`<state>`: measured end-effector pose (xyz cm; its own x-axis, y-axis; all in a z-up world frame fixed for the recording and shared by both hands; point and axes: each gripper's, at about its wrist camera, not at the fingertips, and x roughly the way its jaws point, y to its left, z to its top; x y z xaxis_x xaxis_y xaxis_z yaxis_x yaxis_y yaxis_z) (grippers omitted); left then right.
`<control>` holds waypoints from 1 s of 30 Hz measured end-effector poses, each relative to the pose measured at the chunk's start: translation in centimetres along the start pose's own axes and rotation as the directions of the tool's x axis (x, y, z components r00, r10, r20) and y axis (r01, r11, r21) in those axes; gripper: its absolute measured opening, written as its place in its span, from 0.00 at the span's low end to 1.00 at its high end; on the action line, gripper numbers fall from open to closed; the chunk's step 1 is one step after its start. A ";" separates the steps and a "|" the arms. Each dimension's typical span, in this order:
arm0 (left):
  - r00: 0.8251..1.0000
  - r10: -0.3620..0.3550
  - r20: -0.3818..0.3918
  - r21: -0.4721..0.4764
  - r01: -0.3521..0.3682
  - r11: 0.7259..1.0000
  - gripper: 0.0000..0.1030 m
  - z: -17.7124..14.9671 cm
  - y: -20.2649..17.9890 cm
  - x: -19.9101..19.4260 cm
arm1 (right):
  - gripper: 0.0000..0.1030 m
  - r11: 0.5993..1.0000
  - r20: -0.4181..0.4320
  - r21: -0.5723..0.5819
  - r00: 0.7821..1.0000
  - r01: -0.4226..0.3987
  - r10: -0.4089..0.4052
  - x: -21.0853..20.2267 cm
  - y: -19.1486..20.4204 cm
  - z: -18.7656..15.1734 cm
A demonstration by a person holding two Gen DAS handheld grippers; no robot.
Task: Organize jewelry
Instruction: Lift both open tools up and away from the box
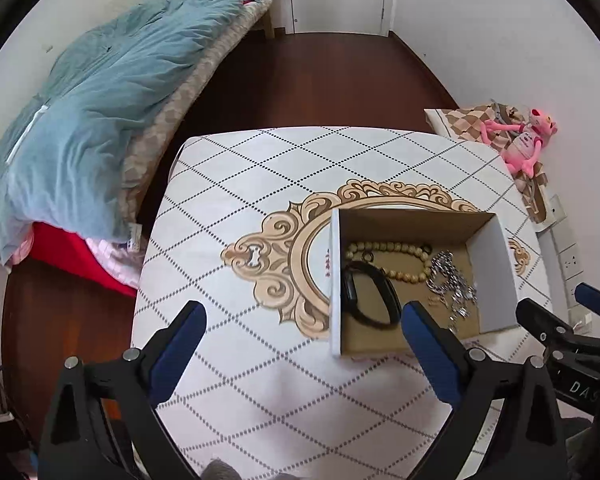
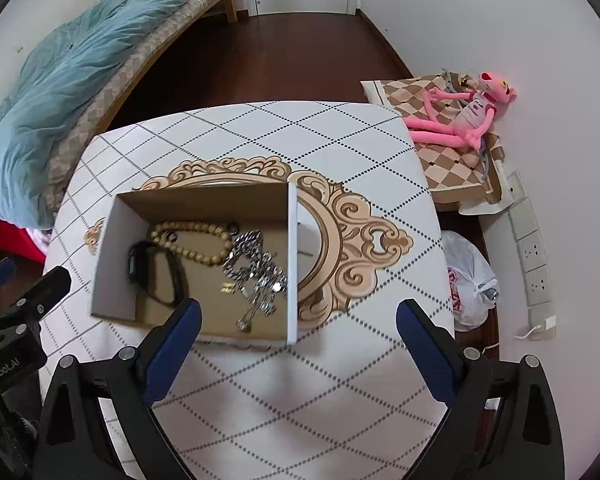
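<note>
The left gripper (image 1: 304, 328) hangs wide open and empty over the near part of the table (image 1: 260, 168), with the cardboard box (image 1: 416, 224) just ahead and to its right; its right finger overlaps the box's near wall in the left wrist view. The right gripper (image 2: 298, 326), equally wide and empty, hovers at the box's near right corner, the box lying ahead and to its left. All the jewelry sits inside the box: a black wristband (image 2: 152, 272) by the left wall, a loop of tan beads (image 2: 192, 242) toward the far wall, and a heap of silver chain (image 2: 256, 276) against the right wall, its tail trailing toward the near wall. Judging by position, the chain is the right gripper's closer reach and the wristband the left's. No jewelry shows on the table outside the box, so the sorting looks largely done.
</note>
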<state>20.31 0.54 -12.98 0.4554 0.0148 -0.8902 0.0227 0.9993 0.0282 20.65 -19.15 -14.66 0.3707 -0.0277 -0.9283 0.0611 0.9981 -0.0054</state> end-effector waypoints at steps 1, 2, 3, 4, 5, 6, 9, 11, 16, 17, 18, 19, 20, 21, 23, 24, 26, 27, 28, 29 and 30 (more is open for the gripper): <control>1.000 0.001 0.004 0.000 -0.001 1.000 0.97 -0.3 0.0 -0.7 | 0.96 1.000 0.005 -0.001 1.000 0.001 -0.001 -0.5 0.1 -0.2; 1.000 0.001 0.009 0.002 -0.001 1.000 0.97 -0.5 -0.1 -1.3 | 0.96 1.000 0.013 -0.003 1.000 0.003 -0.003 -1.3 0.1 -0.5; 1.000 0.002 0.016 0.003 -0.002 1.000 0.97 -0.6 -0.1 -2.0 | 0.96 1.000 0.022 -0.002 1.000 0.002 -0.002 -1.9 0.1 -0.7; 1.000 0.004 0.025 0.005 -0.004 1.000 0.97 -0.8 -0.2 -2.8 | 0.96 1.000 0.033 -0.001 0.999 -0.003 0.003 -2.9 0.1 -1.0; 0.999 0.004 0.035 0.007 -0.004 1.000 0.97 -1.0 -0.2 -3.6 | 0.96 1.000 0.042 -0.002 0.999 -0.003 0.003 -3.6 0.1 -1.2; 0.999 0.007 0.043 0.007 -0.007 1.000 0.97 -1.1 -0.3 -4.3 | 0.96 1.000 0.053 -0.002 0.999 -0.002 0.002 -4.6 0.1 -1.5; 0.997 0.018 0.075 -0.003 -0.018 1.000 0.97 -1.8 -0.2 -7.3 | 0.96 1.000 0.101 0.006 0.995 0.011 -0.012 -7.8 0.0 -2.4; 0.994 0.022 0.106 -0.006 -0.021 1.000 0.97 -2.2 -0.2 -9.4 | 0.96 1.000 0.132 0.012 0.991 0.018 -0.020 -10.0 -0.1 -3.1; 0.986 0.003 0.166 -0.004 -0.002 1.000 0.97 -3.2 0.0 -13.9 | 0.96 1.000 0.204 0.027 0.979 0.006 -0.012 -15.5 -0.3 -4.8; 0.985 -0.001 0.171 -0.003 0.002 1.000 0.97 -3.4 0.0 -14.7 | 0.96 0.999 0.226 0.032 0.974 0.006 -0.013 -17.0 -0.4 -5.3; 0.984 -0.008 0.176 -0.001 0.008 1.000 0.97 -3.7 0.0 -15.7 | 0.96 0.999 0.239 0.036 0.971 0.003 -0.012 -17.9 -0.4 -5.7; 0.983 -0.013 0.184 -0.001 0.014 1.000 0.97 -3.8 0.1 -16.4 | 0.96 0.999 0.252 0.038 0.968 0.002 -0.011 -18.9 -0.5 -6.0; 0.981 -0.018 0.194 -0.005 0.019 1.000 0.97 -4.1 0.2 -17.3 | 0.96 0.999 0.267 0.038 0.964 0.003 -0.013 -20.0 -0.5 -6.3; 0.980 -0.019 0.200 -0.007 0.021 1.000 0.97 -4.2 0.3 -17.9 | 0.96 0.999 0.284 0.038 0.959 0.004 -0.014 -21.1 -0.5 -6.7; 0.975 -0.027 0.220 -0.010 0.030 0.999 0.97 -4.5 0.5 -19.4 | 0.96 0.999 0.306 0.032 0.952 0.010 -0.019 -22.8 -0.5 -7.3; 0.974 -0.029 0.226 -0.011 0.032 0.999 0.97 -4.7 0.5 -20.0 | 0.96 0.999 0.314 0.031 0.949 0.010 -0.020 -23.6 -0.5 -7.6; 0.970 -0.031 0.241 -0.012 0.035 0.999 0.97 -5.0 0.7 -21.3 | 0.96 1.000 0.329 0.029 0.944 0.004 -0.014 -25.1 -0.6 -8.1; 0.968 -0.030 0.247 -0.011 0.034 0.999 0.97 -5.2 0.7 -21.8 | 0.96 1.000 0.335 0.030 0.942 0.005 -0.014 -25.7 -0.7 -8.1; 0.967 -0.030 0.253 -0.010 0.034 0.999 0.97 -5.3 0.8 -22.3 | 0.97 1.000 0.345 0.031 0.938 0.005 -0.016 -26.4 -0.7 -8.4; 0.967 -0.031 0.254 -0.012 0.035 0.999 0.97 -5.4 0.8 -22.6 | 0.97 1.000 0.353 0.029 0.935 0.007 -0.017 -27.0 -0.7 -8.5; 0.966 -0.032 0.255 -0.013 0.036 0.999 0.97 -5.5 0.8 -23.0 | 0.98 1.000 0.357 0.029 0.934 0.008 -0.017 -27.3 -0.7 -8.7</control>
<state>4.95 1.23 4.97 0.6667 -0.0257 -0.7449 0.0275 0.9996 -0.0098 2.42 -18.57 7.45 0.6761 -0.0627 -0.7341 0.0904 0.9959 -0.0017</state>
